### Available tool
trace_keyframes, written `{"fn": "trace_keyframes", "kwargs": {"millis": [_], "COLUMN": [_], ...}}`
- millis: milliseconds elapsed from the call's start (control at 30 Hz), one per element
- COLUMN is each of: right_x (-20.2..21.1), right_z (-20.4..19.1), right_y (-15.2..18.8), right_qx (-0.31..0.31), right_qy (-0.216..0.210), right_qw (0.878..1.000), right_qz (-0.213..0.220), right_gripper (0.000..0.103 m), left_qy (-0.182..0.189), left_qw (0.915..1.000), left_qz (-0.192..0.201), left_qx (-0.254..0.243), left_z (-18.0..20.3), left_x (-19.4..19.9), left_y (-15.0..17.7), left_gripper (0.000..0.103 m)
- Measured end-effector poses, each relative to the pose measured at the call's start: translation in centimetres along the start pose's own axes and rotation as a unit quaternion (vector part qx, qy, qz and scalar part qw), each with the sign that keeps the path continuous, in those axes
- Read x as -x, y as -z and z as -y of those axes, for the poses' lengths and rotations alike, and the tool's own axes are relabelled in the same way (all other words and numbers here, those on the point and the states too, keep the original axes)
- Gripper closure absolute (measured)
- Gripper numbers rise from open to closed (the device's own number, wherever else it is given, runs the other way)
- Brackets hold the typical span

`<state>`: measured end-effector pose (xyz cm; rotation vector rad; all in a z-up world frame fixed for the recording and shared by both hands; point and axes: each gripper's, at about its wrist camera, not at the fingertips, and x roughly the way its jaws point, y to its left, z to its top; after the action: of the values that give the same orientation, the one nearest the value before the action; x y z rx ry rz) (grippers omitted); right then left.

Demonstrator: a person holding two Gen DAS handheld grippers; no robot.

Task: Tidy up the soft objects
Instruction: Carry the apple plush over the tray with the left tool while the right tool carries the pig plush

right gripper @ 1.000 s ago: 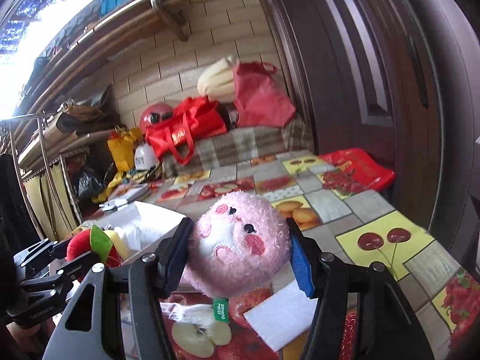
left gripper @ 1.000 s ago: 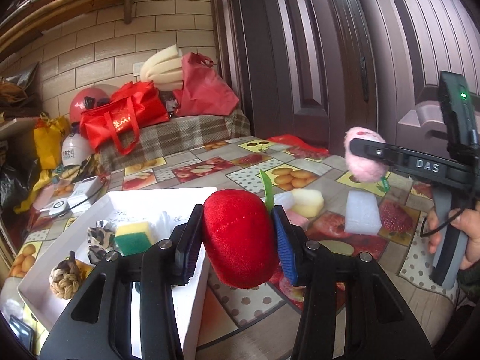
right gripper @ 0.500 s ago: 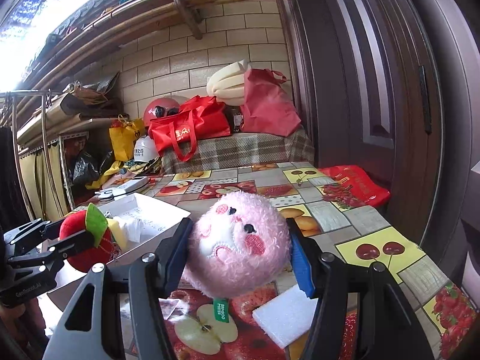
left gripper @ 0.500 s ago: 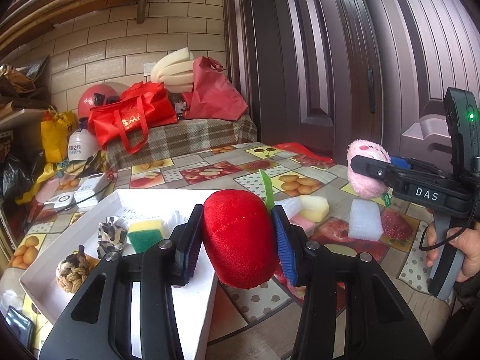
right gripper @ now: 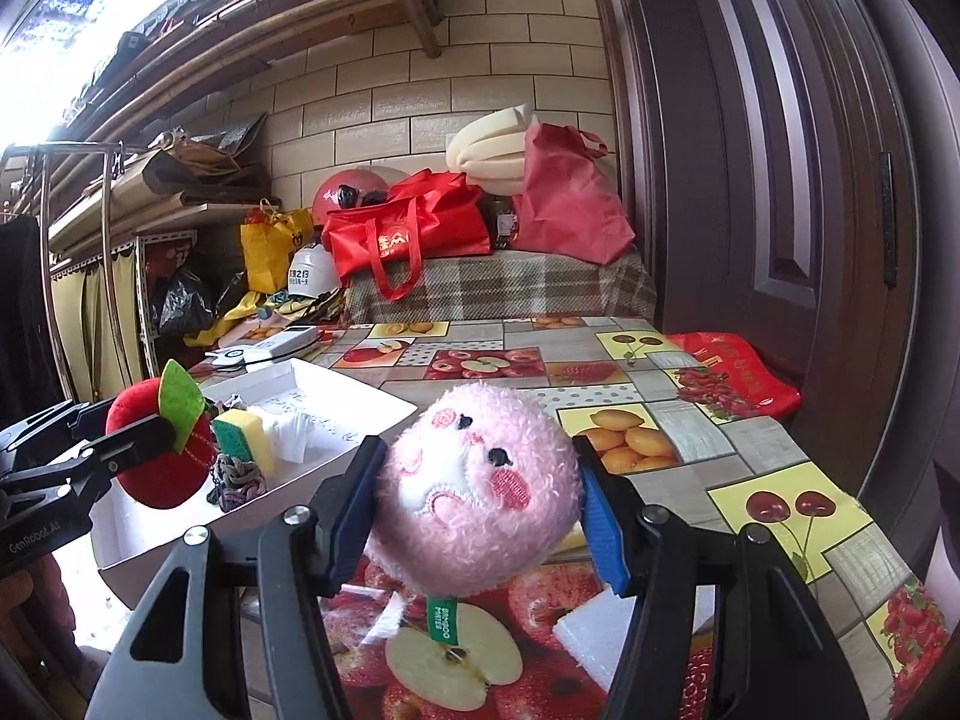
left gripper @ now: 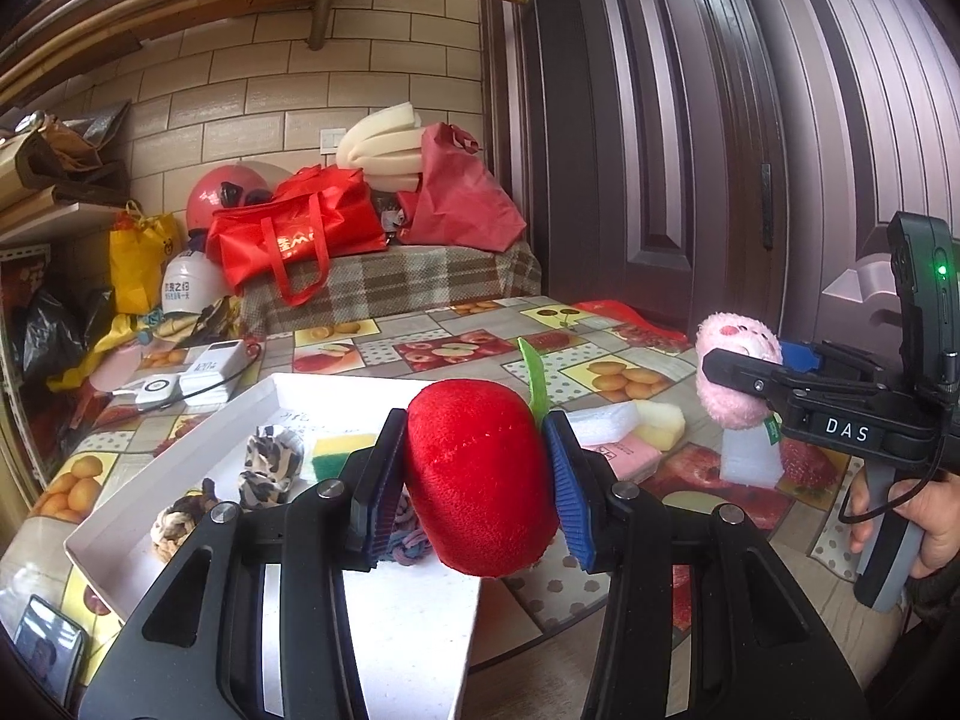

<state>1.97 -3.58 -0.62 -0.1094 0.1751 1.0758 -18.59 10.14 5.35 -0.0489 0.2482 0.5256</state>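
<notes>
Plush gives under both grips: the left claw [left gripper: 477, 474] squeezes a red apple [left gripper: 480, 480] above the tray [left gripper: 180, 462], the right claw [right gripper: 477, 516] a pink ball [right gripper: 474, 492] over the desk [right gripper: 750, 456]; light, squashy, best pinched mid-body.

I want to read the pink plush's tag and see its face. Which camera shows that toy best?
The right wrist view: the pink plush fills the centre, held in the right gripper, face and green tag towards the camera. The left wrist view shows it small and side-on, partly behind a gripper finger.
</notes>
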Motion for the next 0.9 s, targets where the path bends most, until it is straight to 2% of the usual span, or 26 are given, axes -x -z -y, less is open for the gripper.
{"fn": "trace_keyframes", "kwargs": {"millis": [700, 900], "right_x": [-1.5, -2.4], "right_z": [-2.9, -4.8], "right_y": [-0.1, -0.1], "right_qx": [0.018, 0.021], "right_qy": [-0.038, -0.072], "right_qw": [0.999, 0.997], "right_qz": [-0.021, -0.034], "right_gripper": [0.042, 0.042], "left_qy": [-0.063, -0.106], "left_qw": [0.9966, 0.9920], "left_qz": [0.003, 0.002], "left_qx": [0.053, 0.068], "left_z": [-5.5, -8.1], "left_x": [1.4, 1.9], "left_y": [0.8, 1.1], "left_gripper": [0.059, 0.058]}}
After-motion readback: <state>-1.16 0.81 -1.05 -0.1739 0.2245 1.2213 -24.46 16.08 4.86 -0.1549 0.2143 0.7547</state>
